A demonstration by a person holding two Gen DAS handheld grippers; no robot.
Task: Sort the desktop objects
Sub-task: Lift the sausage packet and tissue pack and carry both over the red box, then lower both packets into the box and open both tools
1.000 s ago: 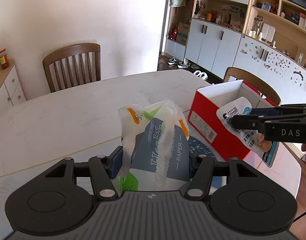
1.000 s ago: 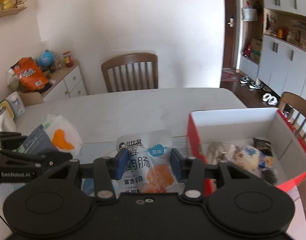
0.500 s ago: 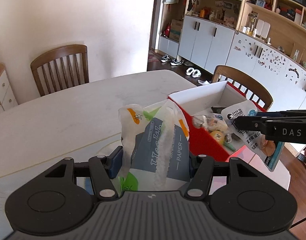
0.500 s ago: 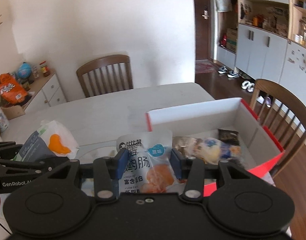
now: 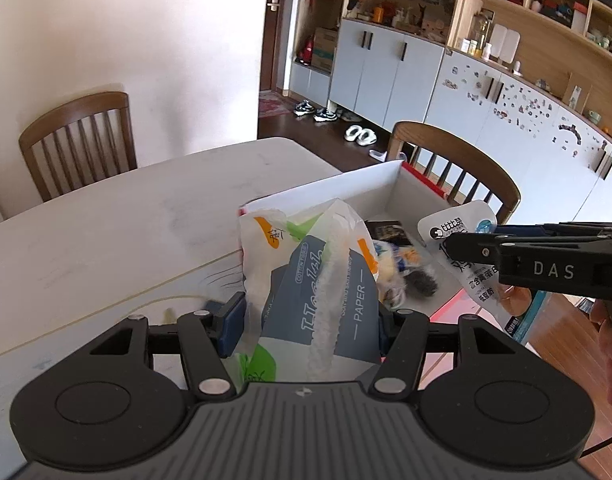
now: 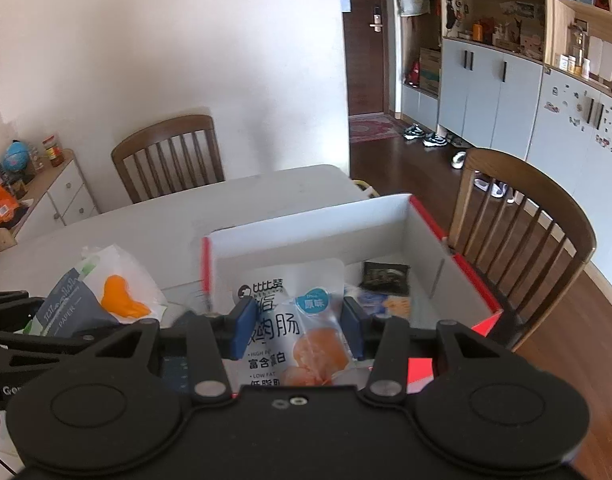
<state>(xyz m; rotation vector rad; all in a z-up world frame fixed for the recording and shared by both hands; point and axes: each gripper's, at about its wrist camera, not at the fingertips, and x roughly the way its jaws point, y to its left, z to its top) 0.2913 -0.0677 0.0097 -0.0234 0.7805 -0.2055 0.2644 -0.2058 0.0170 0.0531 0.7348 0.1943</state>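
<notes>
L gripper (image 5: 309, 322) was clamped on the tissue pack (image 5: 325, 292), blue pads pressed into both sides of the soft wrapper. Pack stood up out of the jaws w/ its long axis running fwd along the fingers, the crinkled seam up the middle. The red box (image 5: 345, 188) lay straight ahead & a bit right of this gripper, its near-left corner hidden behind the pack, so whether the pack was over the rim yet can't be told from the L view. In the R view the pack hung left of the box's red corner, apart from it, above the table (image 6: 154, 224).

R gripper (image 6: 298, 326) was shut on the snack pouch (image 6: 302, 320), pads on its two long edges, pouch upright w/ long axis fwd and its top edge reaching over the box's near wall. Box interior sat directly in front of & below the R jaws; small wrapped snacks (image 6: 385, 280) already lay on its floor.

Judgement: R hand was the nearer one to the box, pouch all but over the opening, so it looked ready to drop first. L pack needed to travel right & fwd to clear the left wall. Risk: both loads meeting over the opening.
</notes>
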